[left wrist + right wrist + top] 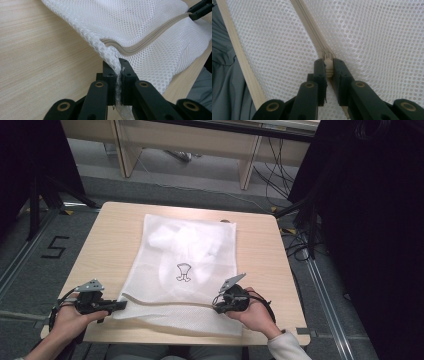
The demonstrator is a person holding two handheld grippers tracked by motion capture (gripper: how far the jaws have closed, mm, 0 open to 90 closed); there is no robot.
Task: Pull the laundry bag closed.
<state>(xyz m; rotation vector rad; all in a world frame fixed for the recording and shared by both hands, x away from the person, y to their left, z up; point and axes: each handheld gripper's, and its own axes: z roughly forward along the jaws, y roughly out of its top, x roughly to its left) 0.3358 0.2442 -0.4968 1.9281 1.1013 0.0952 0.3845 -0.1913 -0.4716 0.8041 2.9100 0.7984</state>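
**Mesh bag pinched at both near corners**

Table (110, 235) of pale wood; numeral marking (54, 247) on the floor to its left, cables (280, 170) behind. Nothing blocks either hand. White mesh bag (187, 265) lies flat at centre, a pale garment inside. Left gripper (117, 305) clamped tight on the bag's near-left corner fabric. Zipper (150, 37) runs across the near edge. Right gripper (216, 304) closed on the zipper pull (327, 65).

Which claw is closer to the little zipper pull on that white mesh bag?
The right. The right claw is shut on the zipper pull at the zipper's right end. The left claw pinches the mesh bag at its opposite, left corner, away from the pull.
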